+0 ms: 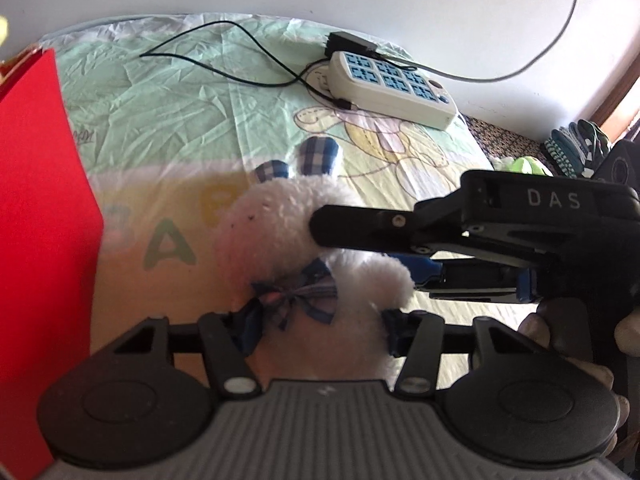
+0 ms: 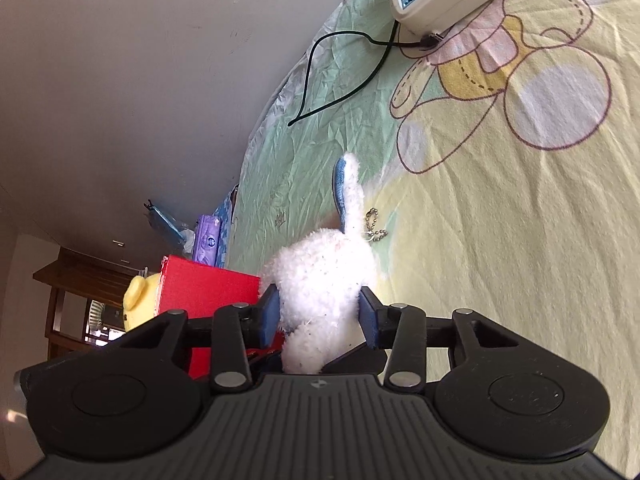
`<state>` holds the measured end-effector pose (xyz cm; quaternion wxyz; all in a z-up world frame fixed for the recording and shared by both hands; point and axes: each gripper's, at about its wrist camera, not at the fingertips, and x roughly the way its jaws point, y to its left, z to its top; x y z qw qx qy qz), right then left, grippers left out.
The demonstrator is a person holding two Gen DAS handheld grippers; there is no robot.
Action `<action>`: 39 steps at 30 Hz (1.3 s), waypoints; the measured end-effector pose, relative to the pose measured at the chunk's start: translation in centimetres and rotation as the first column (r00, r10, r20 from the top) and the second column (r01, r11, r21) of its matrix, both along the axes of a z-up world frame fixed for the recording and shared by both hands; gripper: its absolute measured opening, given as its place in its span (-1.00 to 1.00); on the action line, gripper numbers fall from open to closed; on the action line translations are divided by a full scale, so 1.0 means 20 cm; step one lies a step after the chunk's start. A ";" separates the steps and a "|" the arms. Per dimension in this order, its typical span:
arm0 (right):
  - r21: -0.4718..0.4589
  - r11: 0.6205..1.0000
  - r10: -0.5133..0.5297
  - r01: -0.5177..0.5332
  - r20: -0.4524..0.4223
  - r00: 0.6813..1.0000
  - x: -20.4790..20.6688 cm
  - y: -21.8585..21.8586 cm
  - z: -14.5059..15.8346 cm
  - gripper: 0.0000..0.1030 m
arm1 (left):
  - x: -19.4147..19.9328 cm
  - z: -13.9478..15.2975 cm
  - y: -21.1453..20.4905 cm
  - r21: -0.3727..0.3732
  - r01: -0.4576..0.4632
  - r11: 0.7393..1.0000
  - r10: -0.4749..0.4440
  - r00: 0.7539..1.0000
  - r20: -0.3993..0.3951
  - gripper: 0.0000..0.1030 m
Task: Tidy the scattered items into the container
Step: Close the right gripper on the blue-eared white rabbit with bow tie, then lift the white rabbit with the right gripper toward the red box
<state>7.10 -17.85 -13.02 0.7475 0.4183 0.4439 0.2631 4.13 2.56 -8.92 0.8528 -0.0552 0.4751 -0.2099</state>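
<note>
— Between the pads of the right gripper [image 2: 320, 316] sits the white plush rabbit [image 2: 324, 280], clamped; the left gripper [image 1: 316, 330] flanks its body, pads touching fur, grip uncertain; ears point away along the bed [image 2: 520, 240].

— And the red box [image 1: 36, 220]?

— Leftward, at the bed's edge; its opening is cut off, contents hidden.
</note>
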 end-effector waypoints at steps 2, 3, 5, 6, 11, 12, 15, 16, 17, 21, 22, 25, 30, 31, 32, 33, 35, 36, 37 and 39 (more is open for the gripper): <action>0.000 1.000 -0.004 0.004 -0.008 1.000 -0.07 -0.03 0.00 -0.15 | -0.06 0.01 -0.01 -0.006 0.040 0.999 -0.040 0.999 -0.005 0.05; 0.004 1.000 -0.006 0.007 -0.015 1.000 -0.11 -0.04 0.00 -0.14 | -0.09 0.01 -0.01 -0.008 0.056 0.998 -0.057 0.998 -0.011 0.06; -0.004 1.000 -0.012 0.012 -0.026 1.000 -0.18 -0.06 -0.01 -0.12 | -0.13 0.00 -0.02 -0.002 0.080 0.997 -0.080 0.997 -0.011 0.10; -0.024 1.000 -0.016 0.016 -0.017 1.000 -0.21 -0.06 -0.01 -0.09 | -0.14 0.00 -0.02 0.008 0.086 0.996 -0.086 0.996 0.002 0.16; -0.092 0.994 -0.056 0.058 0.031 0.998 -0.23 -0.06 0.04 0.04 | -0.10 0.02 -0.03 -0.003 0.090 0.996 -0.090 0.995 0.029 0.55; -0.104 0.993 -0.057 0.061 0.040 0.998 -0.23 -0.05 0.05 0.10 | -0.09 0.02 -0.04 0.009 0.087 0.996 -0.087 0.995 0.041 0.60; -0.129 0.991 -0.038 0.046 0.064 0.997 -0.21 -0.02 0.08 0.21 | -0.09 0.03 -0.03 -0.010 0.095 0.995 -0.094 0.995 0.038 0.75; -0.139 0.989 -0.035 0.045 0.073 0.997 -0.21 -0.02 0.09 0.27 | -0.09 0.04 -0.02 -0.017 0.099 0.995 -0.099 0.994 0.040 0.78; -0.148 0.988 -0.035 0.046 0.078 0.996 -0.21 -0.01 0.10 0.28 | -0.10 0.05 -0.02 -0.014 0.101 0.995 -0.101 0.994 0.048 0.80; -0.159 0.985 -0.054 0.061 0.048 0.997 -0.19 0.01 0.06 0.32 | -0.08 0.04 -0.02 0.008 0.084 0.996 -0.084 0.995 0.060 0.81; -0.159 0.985 -0.055 0.061 0.039 0.998 -0.18 0.02 0.05 0.33 | -0.07 0.04 -0.02 0.008 0.073 0.997 -0.073 0.996 0.056 0.81; -0.160 0.985 -0.052 0.058 0.040 0.998 -0.18 0.04 0.04 0.27 | -0.03 0.00 -0.03 -0.010 0.069 0.998 -0.069 0.997 0.026 0.76; -0.139 0.989 -0.051 0.052 0.014 0.999 -0.18 0.03 0.03 0.15 | -0.04 -0.01 -0.05 -0.017 0.057 0.998 -0.056 0.998 0.030 0.59; -0.135 0.989 -0.053 0.054 0.011 0.999 -0.19 0.02 0.03 0.11 | -0.04 0.00 -0.05 -0.018 0.055 0.998 -0.055 0.998 0.029 0.57; -0.136 0.989 -0.054 0.055 0.013 0.998 -0.20 0.02 0.03 0.10 | -0.05 0.01 -0.04 -0.023 0.056 0.998 -0.055 0.998 0.029 0.53; -0.139 0.989 -0.057 0.058 0.017 0.998 -0.21 0.02 0.04 0.08 | -0.06 0.02 -0.05 -0.024 0.059 0.998 -0.059 0.998 0.033 0.51; -0.146 0.987 -0.067 0.070 0.026 0.997 -0.24 0.03 0.06 0.07 | -0.08 0.03 -0.05 -0.022 0.067 0.997 -0.067 0.997 0.038 0.51; -0.150 0.986 -0.070 0.074 0.031 0.997 -0.25 0.03 0.07 0.07 | -0.09 0.04 -0.05 -0.026 0.070 0.997 -0.069 0.997 0.039 0.50; -0.154 0.985 -0.073 0.078 0.035 0.997 -0.26 0.03 0.08 0.06 | -0.10 0.05 -0.04 -0.030 0.070 0.997 -0.069 0.997 0.040 0.50; -0.169 0.982 -0.077 0.085 0.051 0.996 -0.29 0.03 0.11 0.06 | -0.12 0.08 -0.04 -0.041 0.071 0.997 -0.069 0.997 0.046 0.50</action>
